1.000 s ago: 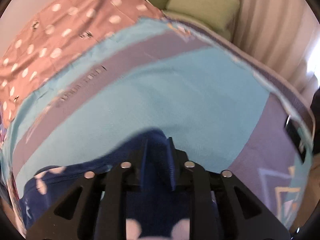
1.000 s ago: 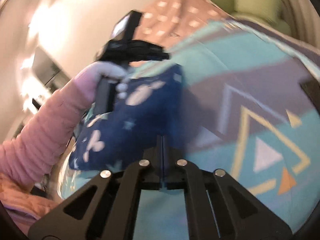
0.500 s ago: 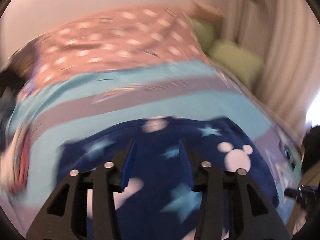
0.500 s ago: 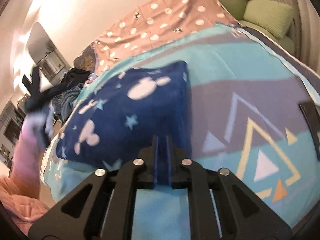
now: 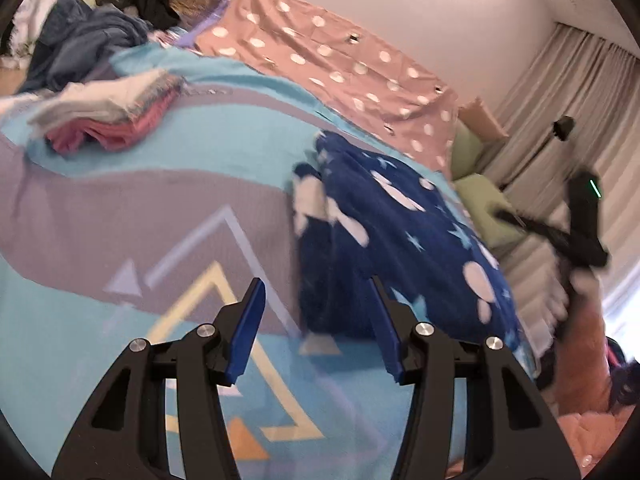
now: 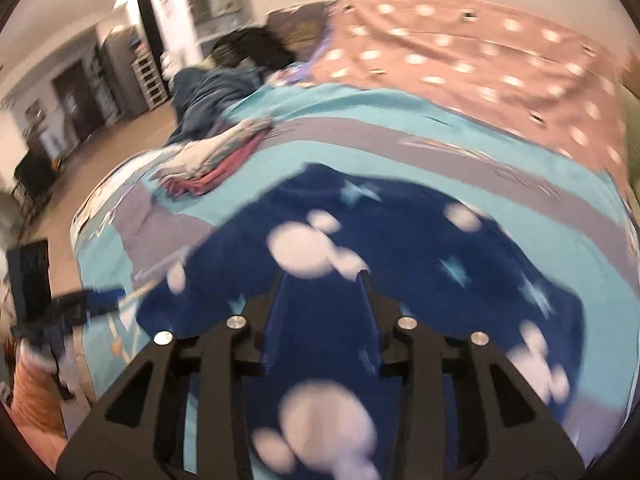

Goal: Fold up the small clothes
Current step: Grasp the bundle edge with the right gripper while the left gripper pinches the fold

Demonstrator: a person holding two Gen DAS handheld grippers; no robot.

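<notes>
Dark blue fleece garment with white mouse-head shapes and stars [image 5: 400, 240] lying folded on turquoise-and-grey patterned bedspread [image 5: 120, 200]. Left gripper [image 5: 318, 320] jaws opening, nothing between, hovering just beside garment's near edge. Right gripper [image 6: 320, 304] jaws opening above garment, pads not pressing it. Folded pink-and-white clothes stack [image 5: 108, 116] well apart.

Pale wall [image 5: 400, 12], beige curtains [image 5: 580, 92] (right side), shelving [image 6: 152, 76] on a wooden floor [image 6: 120, 136]

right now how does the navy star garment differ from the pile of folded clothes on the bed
The navy star garment is one dark printed piece lying near the grippers; the pile of folded clothes stacks several pale and pink pieces farther off, toward the bed's far end. Both rest on the turquoise bedspread.
</notes>
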